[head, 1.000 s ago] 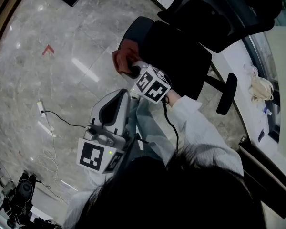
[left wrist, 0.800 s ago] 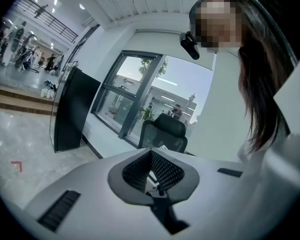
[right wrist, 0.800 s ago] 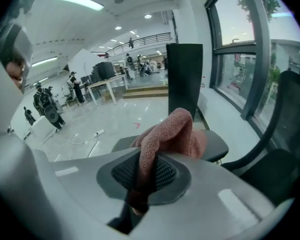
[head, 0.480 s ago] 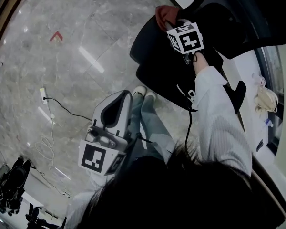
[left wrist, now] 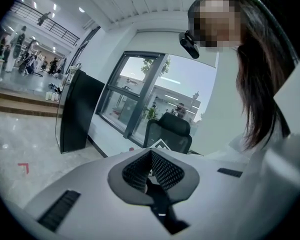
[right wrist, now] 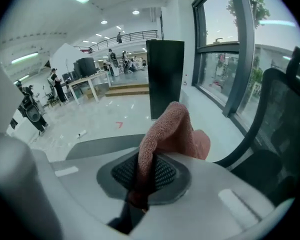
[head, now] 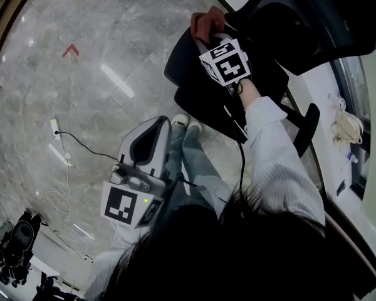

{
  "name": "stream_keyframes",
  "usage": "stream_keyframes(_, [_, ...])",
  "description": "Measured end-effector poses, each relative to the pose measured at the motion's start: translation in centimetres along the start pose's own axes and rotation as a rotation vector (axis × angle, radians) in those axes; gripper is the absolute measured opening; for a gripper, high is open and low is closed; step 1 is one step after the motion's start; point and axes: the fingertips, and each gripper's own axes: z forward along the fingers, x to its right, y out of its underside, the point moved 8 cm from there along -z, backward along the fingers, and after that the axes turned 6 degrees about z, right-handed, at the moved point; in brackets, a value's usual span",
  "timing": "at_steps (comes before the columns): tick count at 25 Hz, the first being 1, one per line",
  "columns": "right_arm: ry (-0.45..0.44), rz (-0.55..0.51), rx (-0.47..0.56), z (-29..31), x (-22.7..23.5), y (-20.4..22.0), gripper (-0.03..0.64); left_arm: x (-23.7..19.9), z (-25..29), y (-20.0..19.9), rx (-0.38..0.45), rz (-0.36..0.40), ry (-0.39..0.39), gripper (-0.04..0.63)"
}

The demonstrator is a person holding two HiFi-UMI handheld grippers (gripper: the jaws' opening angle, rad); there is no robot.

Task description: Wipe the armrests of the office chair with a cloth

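Clamping the pink cloth (head: 203, 22) in its jaws, our right gripper (head: 210, 37) holds it at the office chair's (head: 263, 42) far-left armrest (head: 175, 64). Our left gripper (left wrist: 151, 170) hangs near, jaws together and empty. We judge the bunched cloth could slide off the armrest's edge, leaving part unwiped.

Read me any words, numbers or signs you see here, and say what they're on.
No readable words or numbers anywhere.
Red arrow mark on the floor: a sign, no text.
Left cube and right cube: black-and-white square patterns, not text.
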Motion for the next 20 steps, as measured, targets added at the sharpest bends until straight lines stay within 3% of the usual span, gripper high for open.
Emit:
stream_keyframes(7, [-0.209,-0.109,0.077,-4.2,-10.6,4.8,0.023,1.0,1.2,-0.1,0.005,0.012,0.019,0.003])
stream_keyframes(13, [-0.306,-0.159,0.103,-4.8,-11.4,6.2,0.023,1.3,1.1,0.7,-0.022,0.012,0.025,0.002])
stream_keyframes(20, [-0.117,-0.08,0.073,-1.4,-0.3,2.1,0.023,0.8,0.7,0.9,-0.022,0.005,0.001,0.002])
